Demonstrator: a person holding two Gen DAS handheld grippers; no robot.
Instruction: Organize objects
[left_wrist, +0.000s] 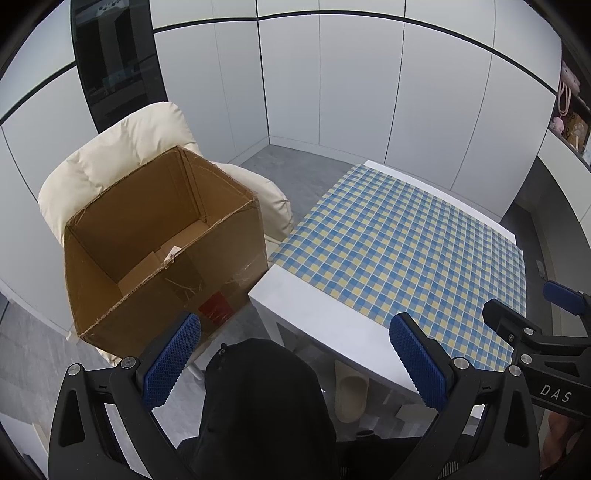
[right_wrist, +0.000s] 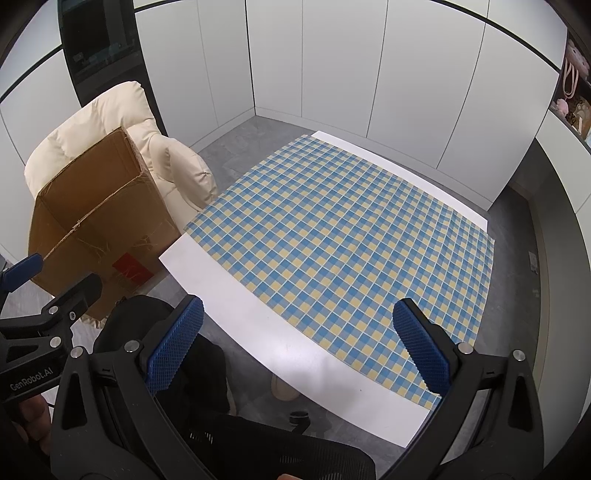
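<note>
The left gripper (left_wrist: 295, 363) gapes wide, gripping nothing, above a black bag (left_wrist: 258, 402). The right gripper (right_wrist: 297, 345) is equally spread and empty over the white table (right_wrist: 236, 306) with its checked cloth (right_wrist: 332, 236). Their bodies read "DAS" and "GenRobot.AI". An open cardboard box (left_wrist: 159, 251) sits ahead-left on a cream armchair (left_wrist: 122, 147).

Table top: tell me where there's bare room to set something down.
The whole checkered cloth is free, bordered by bare white table strips near and far. The open cardboard box on the cream armchair is also unfilled. Nothing looks crowded; both grippers hover open.
</note>
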